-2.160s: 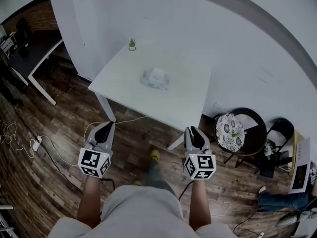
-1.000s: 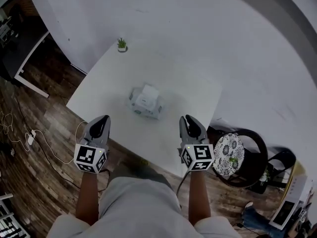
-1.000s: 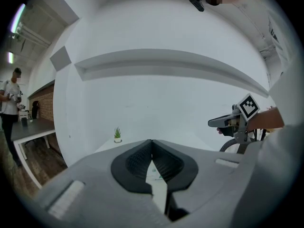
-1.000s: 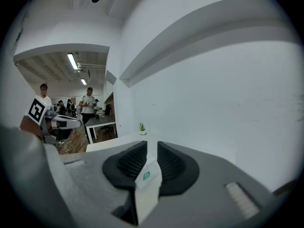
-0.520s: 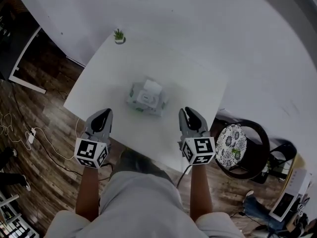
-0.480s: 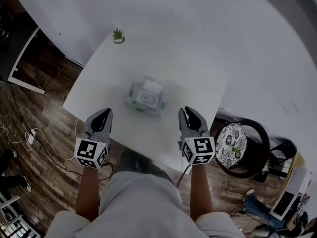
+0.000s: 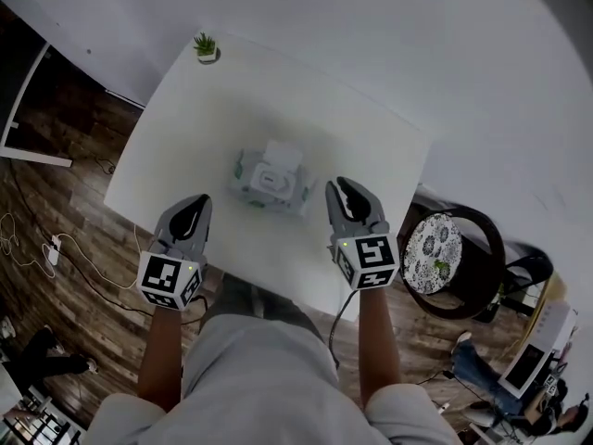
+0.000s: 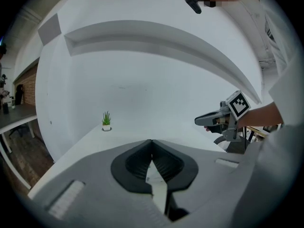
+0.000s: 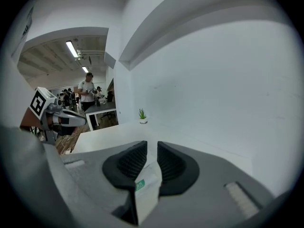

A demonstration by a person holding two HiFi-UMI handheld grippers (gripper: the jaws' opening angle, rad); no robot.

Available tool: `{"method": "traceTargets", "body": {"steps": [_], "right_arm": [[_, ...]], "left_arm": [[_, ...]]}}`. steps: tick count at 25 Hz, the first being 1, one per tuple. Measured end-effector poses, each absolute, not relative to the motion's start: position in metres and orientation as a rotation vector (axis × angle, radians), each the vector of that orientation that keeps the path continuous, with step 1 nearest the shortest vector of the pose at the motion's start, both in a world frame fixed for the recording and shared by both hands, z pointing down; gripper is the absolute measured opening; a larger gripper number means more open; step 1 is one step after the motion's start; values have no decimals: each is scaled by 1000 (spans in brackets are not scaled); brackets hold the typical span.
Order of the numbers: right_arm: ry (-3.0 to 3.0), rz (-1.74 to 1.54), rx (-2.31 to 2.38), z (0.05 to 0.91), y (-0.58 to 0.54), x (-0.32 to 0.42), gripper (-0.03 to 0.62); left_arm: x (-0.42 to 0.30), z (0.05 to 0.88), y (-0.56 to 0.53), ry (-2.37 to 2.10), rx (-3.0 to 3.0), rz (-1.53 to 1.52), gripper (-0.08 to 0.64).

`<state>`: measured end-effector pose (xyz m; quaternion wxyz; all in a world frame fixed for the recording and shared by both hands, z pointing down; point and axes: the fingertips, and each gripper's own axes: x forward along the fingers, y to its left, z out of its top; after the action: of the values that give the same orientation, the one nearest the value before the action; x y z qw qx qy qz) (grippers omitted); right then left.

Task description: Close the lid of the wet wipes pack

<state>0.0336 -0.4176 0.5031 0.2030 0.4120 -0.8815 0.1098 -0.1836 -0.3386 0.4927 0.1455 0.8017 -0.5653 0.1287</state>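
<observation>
The wet wipes pack (image 7: 269, 182) lies mid-table, white with green marks, its lid flap (image 7: 283, 153) raised at the far side. My left gripper (image 7: 198, 202) hovers over the table's near edge, left of the pack and apart from it, jaws shut with the tips meeting (image 8: 152, 141). My right gripper (image 7: 340, 189) hangs just right of the pack, not touching it. Its jaws stand slightly apart (image 9: 152, 144) with nothing between the pads. Part of the pack (image 9: 145, 186) shows low through that gap.
The white table (image 7: 139, 156) stands against a white wall. A small potted plant (image 7: 205, 47) sits at its far left corner. A black chair with a patterned cushion (image 7: 431, 248) stands right of the table. Cables lie on the wooden floor (image 7: 46, 248).
Both grippers have come forward and down from in front of the table to either side of the pack. The pack now lies closer in the head view. Neither jaw opening has changed.
</observation>
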Motion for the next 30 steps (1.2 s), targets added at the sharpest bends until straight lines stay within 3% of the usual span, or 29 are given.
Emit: {"method": "traceTargets", "body": {"steps": [30], "right_arm": [[-2378, 440, 523, 627, -504, -57, 74]], "left_arm": [[-184, 572, -394, -1508, 2213, 398, 2]]}}
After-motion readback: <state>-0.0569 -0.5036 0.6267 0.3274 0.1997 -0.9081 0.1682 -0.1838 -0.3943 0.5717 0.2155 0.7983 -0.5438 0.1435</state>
